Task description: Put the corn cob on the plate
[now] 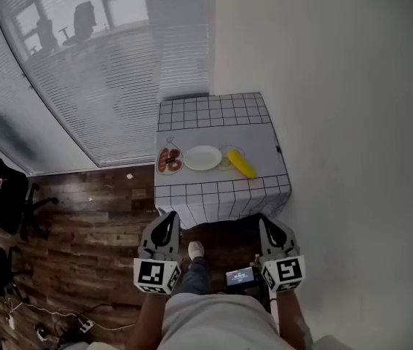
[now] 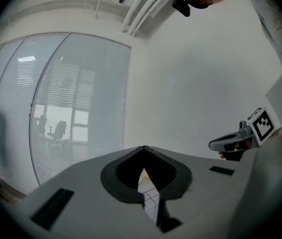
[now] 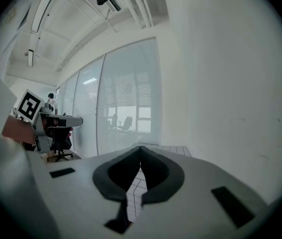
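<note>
Corn cob (image 1: 242, 164) lies on the surface (image 1: 213, 111), just right of the bare white plate (image 1: 202, 157), not on it yet. Left gripper (image 1: 168, 219) and right gripper (image 1: 266, 223) sit near the person, well short of it, fingers closed and empty. Likely the approach step.

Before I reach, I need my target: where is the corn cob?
In the head view, the corn cob lies on the checked table, just right of the white plate.
</note>
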`<state>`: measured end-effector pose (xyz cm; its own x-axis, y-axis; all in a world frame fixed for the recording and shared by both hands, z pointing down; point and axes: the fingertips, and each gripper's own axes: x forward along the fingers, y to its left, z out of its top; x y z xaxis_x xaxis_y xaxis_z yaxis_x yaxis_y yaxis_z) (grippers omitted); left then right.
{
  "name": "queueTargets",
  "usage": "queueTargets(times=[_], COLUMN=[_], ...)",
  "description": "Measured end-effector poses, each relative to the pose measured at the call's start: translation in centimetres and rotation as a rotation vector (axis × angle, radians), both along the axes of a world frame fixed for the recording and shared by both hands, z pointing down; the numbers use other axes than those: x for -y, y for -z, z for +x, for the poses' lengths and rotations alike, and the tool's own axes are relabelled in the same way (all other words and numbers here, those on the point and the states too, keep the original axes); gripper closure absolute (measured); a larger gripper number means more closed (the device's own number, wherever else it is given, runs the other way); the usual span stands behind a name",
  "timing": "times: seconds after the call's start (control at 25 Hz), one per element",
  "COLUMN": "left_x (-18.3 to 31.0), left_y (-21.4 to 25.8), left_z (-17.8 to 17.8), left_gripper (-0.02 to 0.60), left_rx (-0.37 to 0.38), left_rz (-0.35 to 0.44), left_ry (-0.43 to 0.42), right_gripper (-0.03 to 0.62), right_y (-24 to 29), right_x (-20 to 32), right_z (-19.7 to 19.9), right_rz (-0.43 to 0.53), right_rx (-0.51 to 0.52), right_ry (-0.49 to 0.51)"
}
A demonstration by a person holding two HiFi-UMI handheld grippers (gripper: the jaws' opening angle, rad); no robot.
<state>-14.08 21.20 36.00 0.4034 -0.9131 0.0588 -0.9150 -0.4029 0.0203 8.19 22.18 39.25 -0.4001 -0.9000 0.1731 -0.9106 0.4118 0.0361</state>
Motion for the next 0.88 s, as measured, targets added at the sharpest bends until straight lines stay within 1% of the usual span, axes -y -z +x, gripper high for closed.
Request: queueTargets(times=[0.2,0.28,0.44,0.6,0.72,0.88], left_x=[5.2,7.4,11.5,14.7,16.8,18.7], left_y=[-0.1,-0.4,-1.1,-1.9,-2.2,-2.9], left_z=[-0.7,-1.1,-1.3,-1.7,-2.1,-2.2], left_gripper=[0.574,0.574,0.574,0.574,0.574,0.574], left_rx=[0.011,0.012,0.009,0.002,-0.010,-0.010], left_rz=[0.001,-0.016,-0.041,-0.059,-0.070,-0.084], left_ry=[-0.015,-0.022,-0.048,-0.073,-0.088,-0.136], right_gripper=[0.586,0.588,0.588,0.588,0.586,0.586], right_y=[0.1,0.0,0.2,-0.2,-1.3,-2.2], right_x=[5.2,7.3,10.9,13.6,15.5,17.3], right_z=[-0.5,-1.1,-2.2,-2.9,-3.3,-4.4], right_rz=[-0.005,-0.011,-0.018,-0.036,-0.067,-0.111], right_rx=[0.009,0.017,0.002,-0.007,-0.011,-0.019], right_ry=[-0.017,-0.019,-0.025,-0.042,-0.050,-0.051])
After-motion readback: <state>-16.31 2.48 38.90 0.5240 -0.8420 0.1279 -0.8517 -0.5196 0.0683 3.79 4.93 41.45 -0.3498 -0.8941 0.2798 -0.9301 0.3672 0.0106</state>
